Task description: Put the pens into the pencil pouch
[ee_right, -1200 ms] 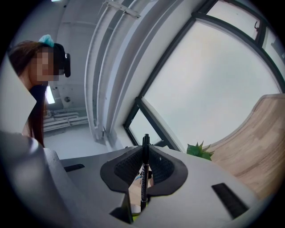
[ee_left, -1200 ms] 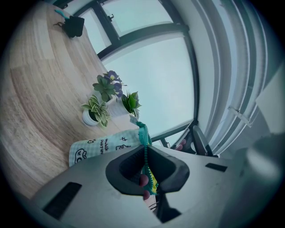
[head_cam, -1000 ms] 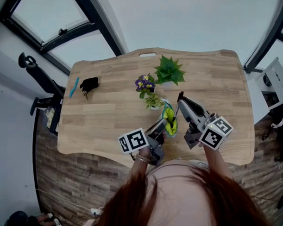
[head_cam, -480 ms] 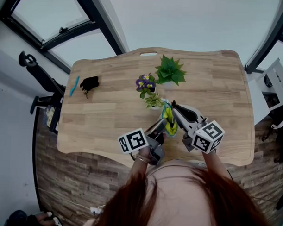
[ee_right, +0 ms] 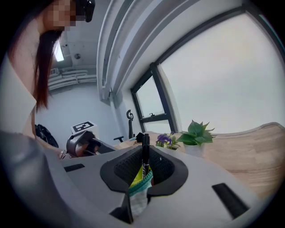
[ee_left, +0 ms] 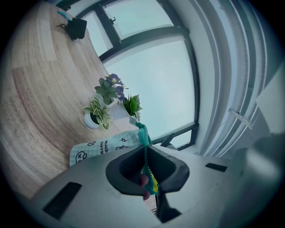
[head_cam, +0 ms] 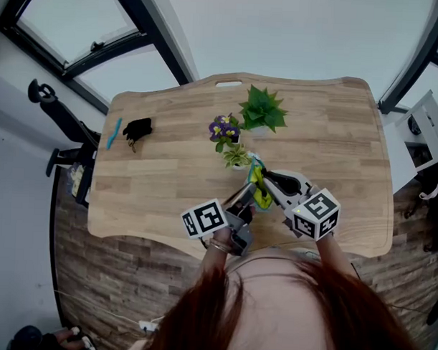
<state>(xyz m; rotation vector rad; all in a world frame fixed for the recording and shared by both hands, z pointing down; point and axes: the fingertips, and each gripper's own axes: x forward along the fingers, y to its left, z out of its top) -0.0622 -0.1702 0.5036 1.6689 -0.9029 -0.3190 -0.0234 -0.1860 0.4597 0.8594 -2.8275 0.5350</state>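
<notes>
**A:** Why work so close to the table's (head_cam: pixel 169 169) front edge rather than out in the middle?

**B:** The three potted plants (head_cam: pixel 262 107) take the middle, so I've got the pencil pouch (head_cam: pixel 261 195) in front of them, toward the front edge. One end lies on the wood and the zip edge is raised.

**A:** Raised by what?

**B:** My left gripper (ee_left: pixel 147 171). Its jaws are nearly together, pinching the teal zip edge. I'd say that's what holds the mouth up and open for the other hand.

**A:** And the right one?

**B:** My right gripper (ee_right: pixel 144 167) has its jaws narrowed on a black pen (ee_right: pixel 145 149). The pen stands upright between them, with its lower end at the pouch fabric. I judge it is going in, but I can't tell how far.

**A:** Anything left?

**B:** A blue pen (head_cam: pixel 114 133) near the back left corner, beside a small dark object (head_cam: pixel 138 129).
</notes>
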